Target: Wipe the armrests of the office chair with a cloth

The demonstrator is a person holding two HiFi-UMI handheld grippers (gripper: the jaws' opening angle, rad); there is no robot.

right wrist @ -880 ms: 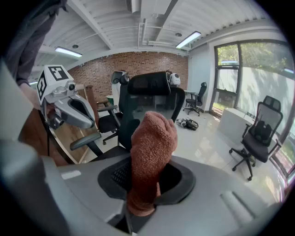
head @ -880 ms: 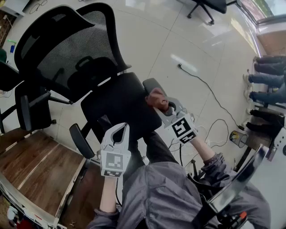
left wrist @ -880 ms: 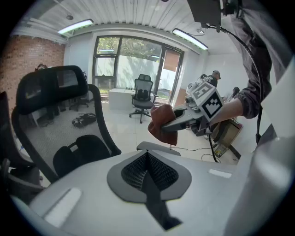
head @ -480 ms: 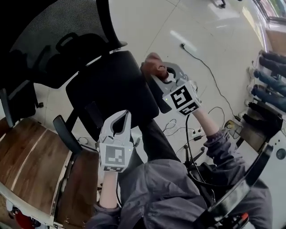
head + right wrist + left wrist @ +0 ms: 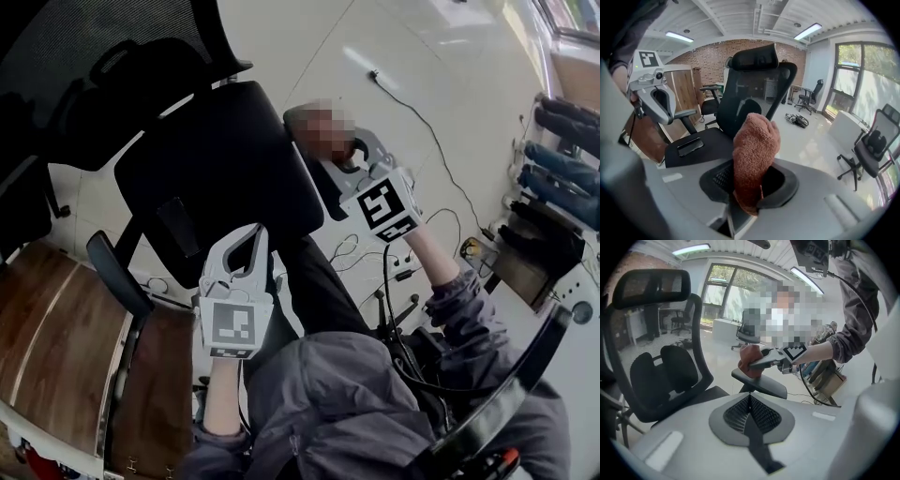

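1. Since a moment ago my right tongs [image 5: 349,157] have slid the cloth [image 5: 754,150] further along the armrest [image 5: 759,383].
2. It is nubbly rust-brown terry, bunched into a rounded lump; the armrest is a smooth black oblong.
3. My right jaws clamp the cloth, which sticks out lengthwise past their tips onto the armrest's far end.
4. My left tongs [image 5: 246,248] are closed and empty, near the seat [image 5: 216,169].

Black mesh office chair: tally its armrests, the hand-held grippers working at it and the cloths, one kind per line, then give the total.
Black padded armrests: 2
Grey hand-held grippers, left and right: 2
Rust-brown terry cloth: 1
Total: 5
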